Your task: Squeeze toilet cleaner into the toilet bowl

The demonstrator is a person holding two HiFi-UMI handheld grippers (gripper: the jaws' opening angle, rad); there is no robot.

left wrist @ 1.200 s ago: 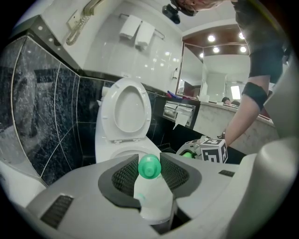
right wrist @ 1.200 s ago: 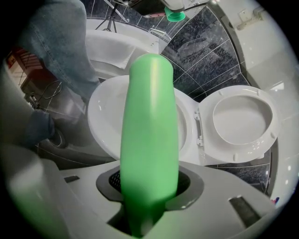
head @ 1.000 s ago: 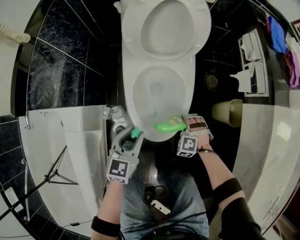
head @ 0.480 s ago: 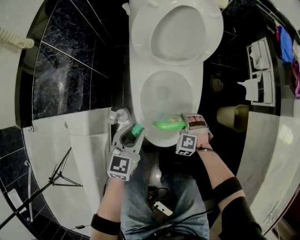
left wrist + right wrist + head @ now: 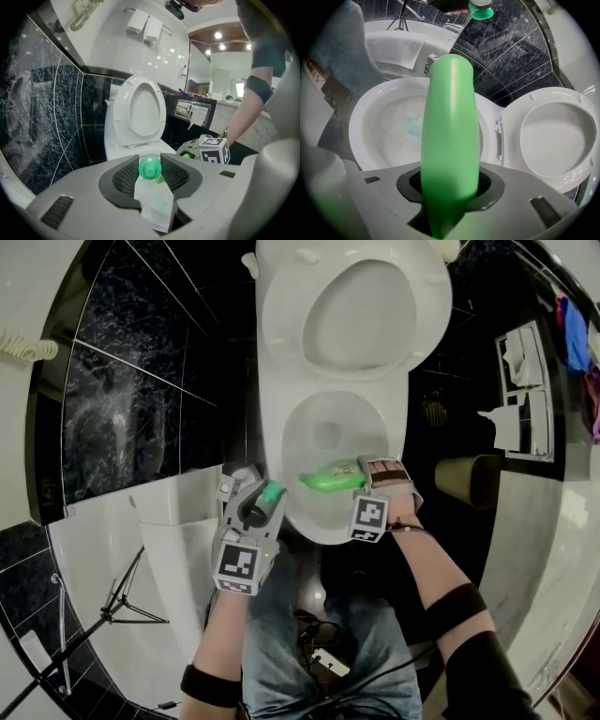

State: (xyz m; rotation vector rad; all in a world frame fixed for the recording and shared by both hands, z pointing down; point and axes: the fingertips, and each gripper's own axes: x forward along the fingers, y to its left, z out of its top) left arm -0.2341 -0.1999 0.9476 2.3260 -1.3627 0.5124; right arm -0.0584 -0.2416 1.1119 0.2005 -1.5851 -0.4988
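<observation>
Bottle edges farther over toilet bowl (right gripper fingers clamp it, left gripper fingers pinch cap); squeezing likely comes next.

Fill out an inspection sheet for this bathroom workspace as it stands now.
Surface: toilet bowl open, seat and lid raised; faint bluish streak inside.
Job's things: green cleaner bottle held over the bowl's near side; green cap off the bottle.
Clutter: beige bin, paper holders, coloured cloths.
Grippers: right gripper, fingers shut on the bottle; left gripper, fingers shut on the cap.
Cables: coiled cord at the wall; wires at the person's waist.
Surroundings: dark marble tiles, tripod, floor drain.
</observation>
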